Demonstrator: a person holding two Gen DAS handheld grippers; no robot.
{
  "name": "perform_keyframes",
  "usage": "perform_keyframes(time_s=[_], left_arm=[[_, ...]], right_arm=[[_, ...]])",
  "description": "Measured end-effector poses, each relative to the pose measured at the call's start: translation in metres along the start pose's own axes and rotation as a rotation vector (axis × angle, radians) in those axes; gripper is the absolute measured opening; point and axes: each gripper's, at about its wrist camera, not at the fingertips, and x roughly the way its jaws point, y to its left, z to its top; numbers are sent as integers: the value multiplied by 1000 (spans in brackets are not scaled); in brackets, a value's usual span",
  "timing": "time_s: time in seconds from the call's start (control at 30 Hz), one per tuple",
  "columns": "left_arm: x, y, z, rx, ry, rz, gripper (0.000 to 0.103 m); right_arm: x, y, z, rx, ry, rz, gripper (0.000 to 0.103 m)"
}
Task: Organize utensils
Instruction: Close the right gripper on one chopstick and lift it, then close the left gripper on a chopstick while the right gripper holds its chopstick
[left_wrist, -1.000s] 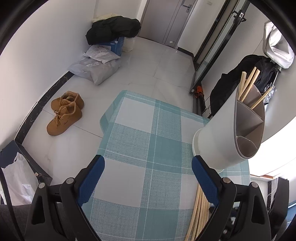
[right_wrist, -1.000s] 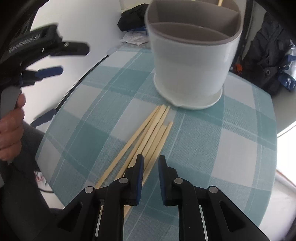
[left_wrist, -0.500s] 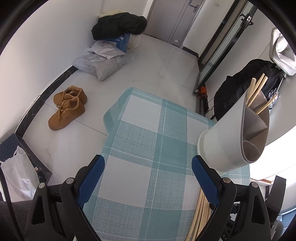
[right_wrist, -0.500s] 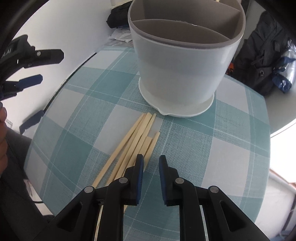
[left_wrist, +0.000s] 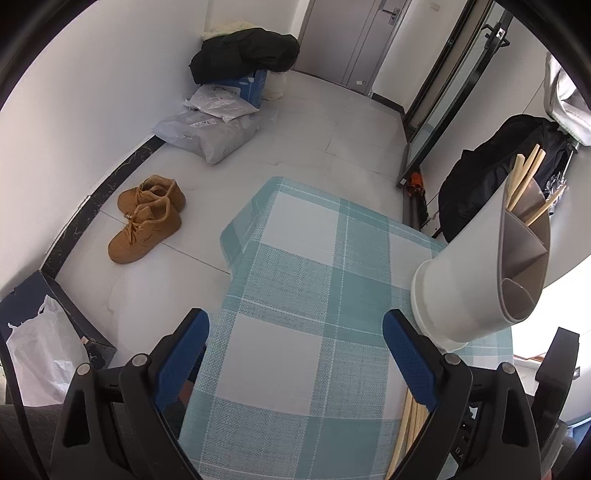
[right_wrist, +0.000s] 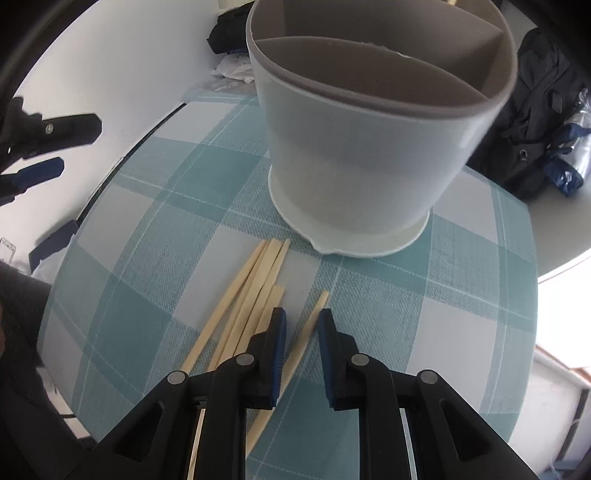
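Observation:
A white utensil holder (right_wrist: 362, 158) with a grey divided inside stands on the teal checked tablecloth (right_wrist: 147, 229). Several wooden chopsticks (right_wrist: 247, 291) lie loose in front of it. One chopstick (right_wrist: 308, 332) lies apart, between the fingers of my right gripper (right_wrist: 301, 321), which is narrowly open just above it. My left gripper (left_wrist: 295, 325) is wide open and empty over the cloth. In the left wrist view the holder (left_wrist: 476, 273) has a few chopsticks (left_wrist: 524, 184) standing in its far compartment, and the loose chopsticks (left_wrist: 410, 417) show by the right finger.
The table's edge drops to a tiled floor with brown shoes (left_wrist: 147, 218), bags (left_wrist: 210, 125) and a black coat (left_wrist: 243, 51). A black backpack (right_wrist: 535, 122) sits behind the holder. The left gripper (right_wrist: 48, 147) shows at the right wrist view's left edge.
My right gripper has moved forward toward the holder and opened slightly around one chopstick, now separated from the pile. The left gripper has drifted a little; it stays open.

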Motion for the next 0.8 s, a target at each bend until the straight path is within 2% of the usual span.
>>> perform_keyframes(time_s=[0.1,0.17,0.3,0.47,0.6,0.8], left_arm=[[2,-2,-2,26,1,20,92],[5,-6,-5,46,12,21,92],[12,-19,-18,135,58,-2,92],[18,-47,-42,274,152,-90,92],[22,-64,-65,384,204,-56,92],[26,-73,-79,410,259,-52,92]], right_arm=[[3,-2,0,0,-25,18,7],[1,-6,-1,20,-45,40,4],[-17,-26,-7,122,-146,102,4],[-47,-66,-14,297,-284,184,4],[-66,-104,-27,444,-377,276,4],[-75,-145,-43,594,-432,323,4]])
